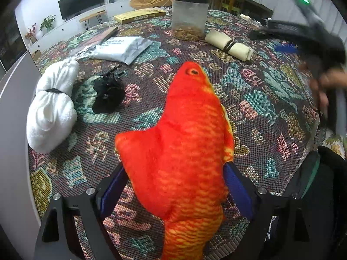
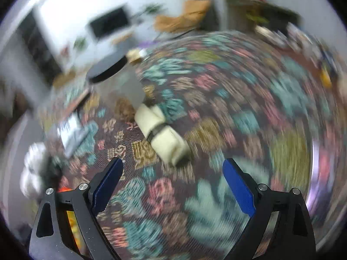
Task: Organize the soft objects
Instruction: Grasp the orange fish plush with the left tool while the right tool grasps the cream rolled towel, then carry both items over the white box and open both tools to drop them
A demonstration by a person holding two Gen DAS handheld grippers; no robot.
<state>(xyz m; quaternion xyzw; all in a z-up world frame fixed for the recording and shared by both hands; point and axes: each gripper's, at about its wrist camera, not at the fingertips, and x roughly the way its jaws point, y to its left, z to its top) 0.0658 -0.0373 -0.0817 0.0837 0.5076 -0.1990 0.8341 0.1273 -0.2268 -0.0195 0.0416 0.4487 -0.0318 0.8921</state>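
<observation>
An orange plush fish [image 1: 184,143] lies between the blue pads of my left gripper [image 1: 173,186]; the jaws press its sides, so it is shut on the fish. A white rolled towel [image 1: 51,108] with a black band lies at the left, a black soft item [image 1: 108,92] beside it. A cream cloth roll [image 1: 229,44] tied with a band lies further back. In the blurred right wrist view, my right gripper [image 2: 173,173] is open and empty above the table, with the cream roll [image 2: 162,134] just ahead of it. The right gripper [image 1: 303,34] shows blurred in the left view.
A patterned cloth [image 1: 249,108] covers the round table. A clear jar with a black lid [image 1: 188,17], a grey plastic bag [image 1: 121,49] and a yellow box [image 1: 141,15] stand at the back. The table edge runs at the left and right.
</observation>
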